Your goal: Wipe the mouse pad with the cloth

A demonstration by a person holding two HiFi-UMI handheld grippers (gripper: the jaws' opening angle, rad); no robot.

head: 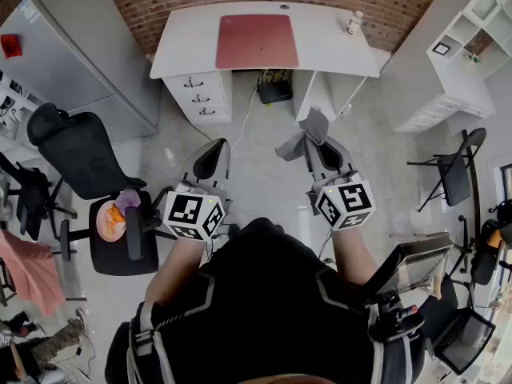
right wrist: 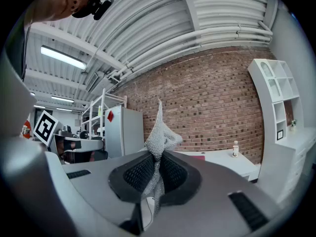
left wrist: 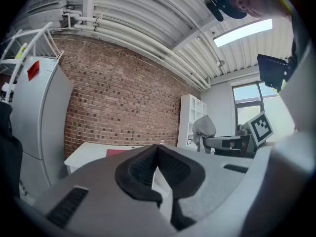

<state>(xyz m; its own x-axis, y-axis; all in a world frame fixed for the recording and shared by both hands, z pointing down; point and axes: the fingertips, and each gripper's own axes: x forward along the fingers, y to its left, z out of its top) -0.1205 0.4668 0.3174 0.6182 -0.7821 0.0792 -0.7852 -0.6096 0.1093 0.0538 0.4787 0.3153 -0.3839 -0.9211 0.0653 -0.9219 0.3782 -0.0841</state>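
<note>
right tool [right wrist: 157, 158] pinching cloth [right wrist: 161, 132], mouse pad [head: 257, 41] well ahead

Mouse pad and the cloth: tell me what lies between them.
Head view: from the cloth, bare grey floor, then a black box under the desk, then the desk's white top up to the mouse pad.

Two grippers: the left gripper [head: 212, 157] and the right gripper [head: 323, 154]. One cloth [head: 298, 144], pinched in the right gripper. Ahead of both grippers stands one bench [head: 180, 50], bearing one mouse pad [head: 257, 41] and one bottle [head: 354, 23], with three drawers [head: 197, 96] beneath. One shelf unit [head: 460, 50] is beyond the right gripper's right side, and one grey cabinet [head: 76, 50] is beyond the left gripper's left side.
</note>
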